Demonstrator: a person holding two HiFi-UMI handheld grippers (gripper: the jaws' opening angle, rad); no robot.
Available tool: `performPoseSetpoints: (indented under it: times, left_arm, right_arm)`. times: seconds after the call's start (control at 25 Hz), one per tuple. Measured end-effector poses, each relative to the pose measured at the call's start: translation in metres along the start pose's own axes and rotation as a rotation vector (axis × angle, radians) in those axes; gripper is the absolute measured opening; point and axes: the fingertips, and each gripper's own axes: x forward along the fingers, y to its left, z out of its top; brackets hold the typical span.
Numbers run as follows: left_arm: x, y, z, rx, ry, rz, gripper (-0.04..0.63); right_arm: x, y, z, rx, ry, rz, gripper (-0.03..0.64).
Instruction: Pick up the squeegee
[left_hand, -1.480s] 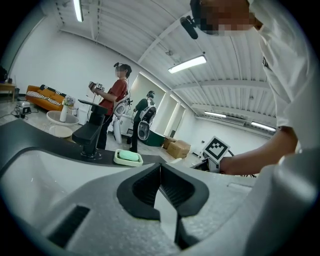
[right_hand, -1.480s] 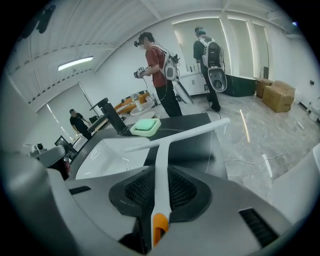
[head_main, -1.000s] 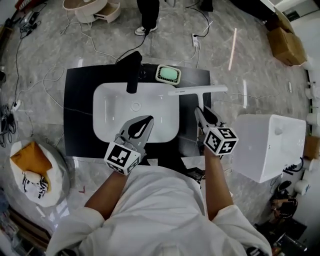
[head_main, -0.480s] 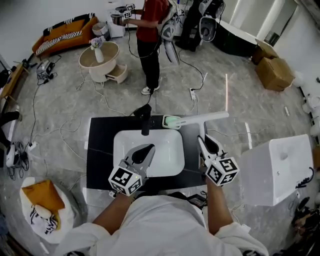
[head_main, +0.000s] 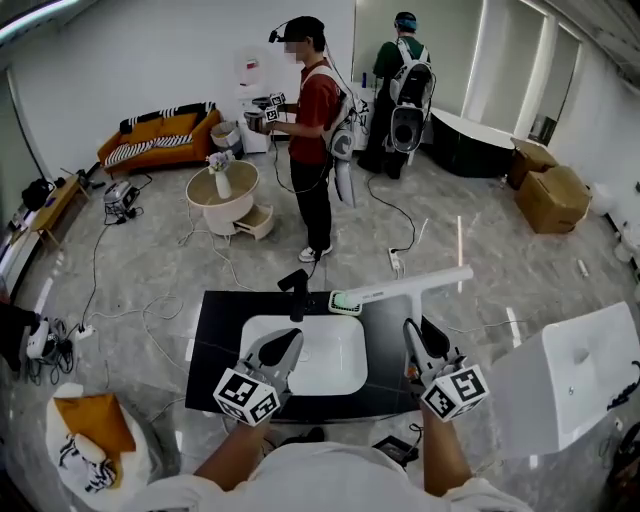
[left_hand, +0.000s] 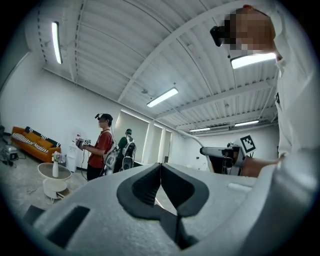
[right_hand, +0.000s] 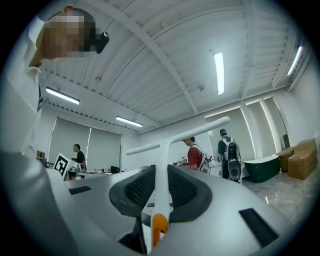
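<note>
The white T-shaped squeegee (head_main: 402, 288) is up in the air over the right side of the sink, its blade crossing above the black counter's back edge. My right gripper (head_main: 412, 332) is shut on its handle. In the right gripper view the handle (right_hand: 161, 195) runs up between the two dark pads to the crossbar (right_hand: 177, 135). My left gripper (head_main: 288, 345) hovers over the white basin (head_main: 255, 345), shut with nothing in it. In the left gripper view the left gripper (left_hand: 160, 174) has its pads closed together, and the right gripper (left_hand: 231, 152) shows off to the right.
The basin sits in a black counter (head_main: 215, 335) with a black faucet (head_main: 296, 288) and a green soap dish (head_main: 343, 300) behind it. A white box (head_main: 570, 375) stands at the right. Two people (head_main: 312, 130) stand beyond, near a round table (head_main: 222, 195); cables lie across the floor.
Both grippers have risen, and the right one has lifted the squeegee off the counter. The head view has tilted up, so the room and the people now show.
</note>
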Motion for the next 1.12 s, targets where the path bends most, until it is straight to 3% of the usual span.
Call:
performPoseSetpoints:
  times: [0.4, 0.76, 1.12]
  left_arm:
    - [-0.018, -0.061, 0.034, 0.063, -0.054, 0.010, 0.017]
    - [-0.048, -0.103, 0.027, 0.091, -0.063, 0.027, 0.017]
    - [-0.064, -0.098, 0.036, 0.122, -0.058, 0.132, 0.017]
  right_arm:
    - [-0.090, 0.008, 0.065, -0.115, -0.185, -0.058, 0.078]
    - [-0.148, 0.011, 0.060, -0.114, -0.196, -0.123, 0.078]
    - [-0.179, 0.004, 0.058, -0.122, -0.167, -0.230, 0.078]
